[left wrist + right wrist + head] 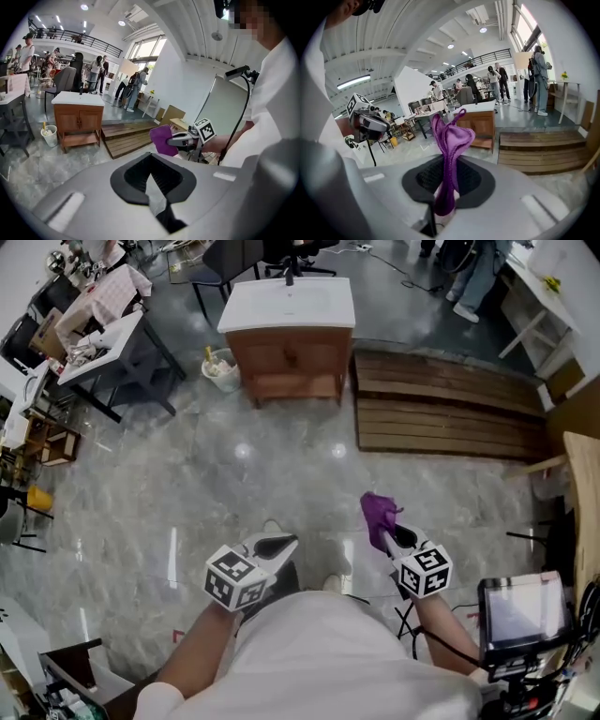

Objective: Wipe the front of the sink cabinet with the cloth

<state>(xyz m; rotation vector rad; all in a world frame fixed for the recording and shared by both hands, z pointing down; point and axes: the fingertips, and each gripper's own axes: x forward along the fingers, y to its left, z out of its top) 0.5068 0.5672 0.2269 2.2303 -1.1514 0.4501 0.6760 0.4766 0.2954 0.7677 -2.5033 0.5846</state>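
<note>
The sink cabinet (289, 352) is brown wood with a white basin top and stands far ahead across the grey marble floor; it also appears small in the left gripper view (78, 119) and the right gripper view (480, 124). My right gripper (394, 535) is shut on a purple cloth (378, 512), which sticks up from between its jaws (451, 136). My left gripper (274, 547) is held low beside it, jaws shut with nothing between them. Both grippers are close to my body, well short of the cabinet.
A low slatted wooden platform (450, 404) lies right of the cabinet. A white bucket (221, 369) stands at its left. Tables with clutter (103, 343) fill the far left. A screen on a stand (520, 610) is at my right. People stand in the background.
</note>
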